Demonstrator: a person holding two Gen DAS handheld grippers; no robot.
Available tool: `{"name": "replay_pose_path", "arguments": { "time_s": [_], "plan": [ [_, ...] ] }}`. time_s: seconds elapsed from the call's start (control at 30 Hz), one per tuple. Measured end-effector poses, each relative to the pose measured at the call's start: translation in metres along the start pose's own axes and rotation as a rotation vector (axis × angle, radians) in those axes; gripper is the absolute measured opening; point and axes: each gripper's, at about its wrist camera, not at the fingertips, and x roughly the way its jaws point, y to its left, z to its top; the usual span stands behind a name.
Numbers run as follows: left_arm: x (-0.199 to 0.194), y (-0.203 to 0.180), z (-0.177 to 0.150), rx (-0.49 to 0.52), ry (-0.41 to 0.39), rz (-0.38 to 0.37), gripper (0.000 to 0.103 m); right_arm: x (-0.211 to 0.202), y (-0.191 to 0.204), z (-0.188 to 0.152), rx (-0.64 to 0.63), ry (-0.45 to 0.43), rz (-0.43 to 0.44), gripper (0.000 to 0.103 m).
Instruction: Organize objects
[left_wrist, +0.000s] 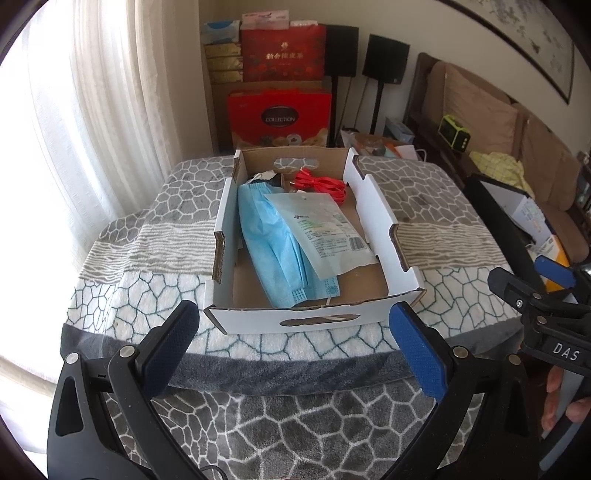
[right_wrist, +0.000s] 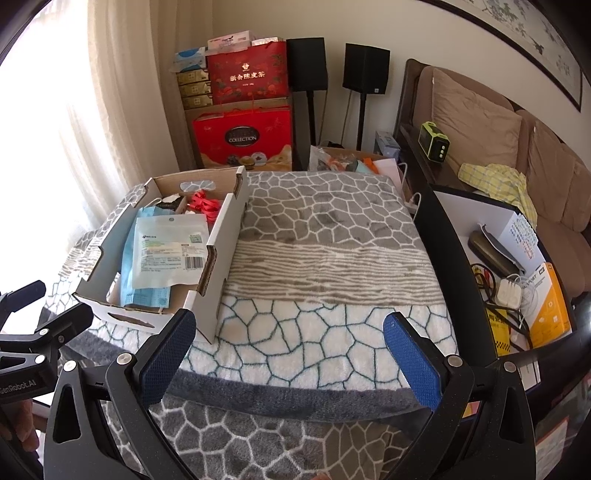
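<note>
A white cardboard tray (left_wrist: 373, 206) (right_wrist: 218, 243) stands on a table under a stone-patterned blanket (left_wrist: 436, 206) (right_wrist: 325, 236). Inside lie blue face masks (left_wrist: 269, 243) (right_wrist: 127, 254), a clear printed pouch (left_wrist: 325, 229) (right_wrist: 168, 251) on top of them, and a red cable (left_wrist: 323, 184) (right_wrist: 203, 203) at the far end. My left gripper (left_wrist: 293, 325) hangs open just short of the tray's near wall, nothing between its fingers. My right gripper (right_wrist: 290, 334) is open over bare blanket, right of the tray. Each gripper shows at the edge of the other's view.
A black-edged box (right_wrist: 517, 266) with chargers, cables and a yellow package stands right of the table. Red gift boxes (left_wrist: 279, 114) and speakers (right_wrist: 365, 68) stand beyond the far edge. A brown sofa (right_wrist: 480, 129) runs along the right wall, a curtain (left_wrist: 92, 92) on the left.
</note>
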Motion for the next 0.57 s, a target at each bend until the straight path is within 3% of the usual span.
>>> {"name": "replay_pose_path", "arguments": {
  "time_s": [0.57],
  "plan": [
    [-0.0035, -0.0017, 0.0011, 0.017, -0.022, 0.017, 0.103, 0.0003, 0.0034, 0.0001, 0.007, 0.004, 0.0, 0.102]
  ]
}}
